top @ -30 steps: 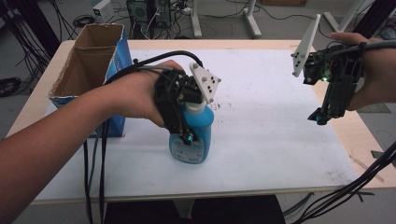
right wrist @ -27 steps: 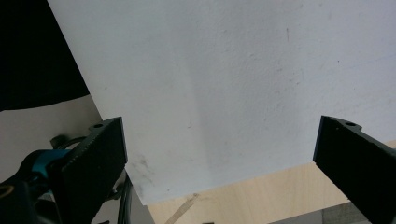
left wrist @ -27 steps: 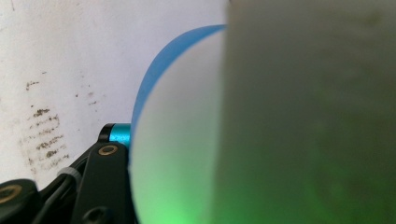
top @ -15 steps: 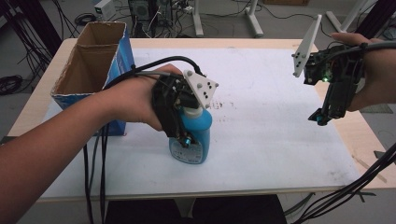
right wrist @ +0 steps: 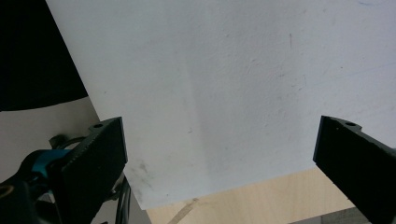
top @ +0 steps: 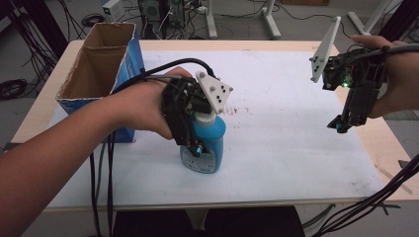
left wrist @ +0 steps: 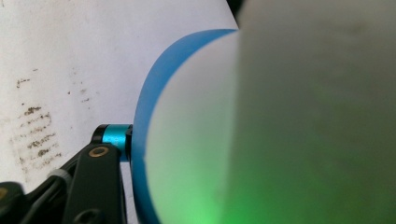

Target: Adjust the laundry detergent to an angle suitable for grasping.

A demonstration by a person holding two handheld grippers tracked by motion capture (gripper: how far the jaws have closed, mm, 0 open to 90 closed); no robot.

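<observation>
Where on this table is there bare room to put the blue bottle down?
Bare white sheet lies between the blue bottle and the right gripper, and along the far edge. It is crowded near the cardboard box and left gripper.

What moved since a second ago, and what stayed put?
Very little moved. The left gripper stays clamped on the blue bottle, which has shifted only slightly on the white mat and still stands there. The right gripper keeps hovering open above the mat's right edge, holding nothing. The cardboard box has not moved.
</observation>
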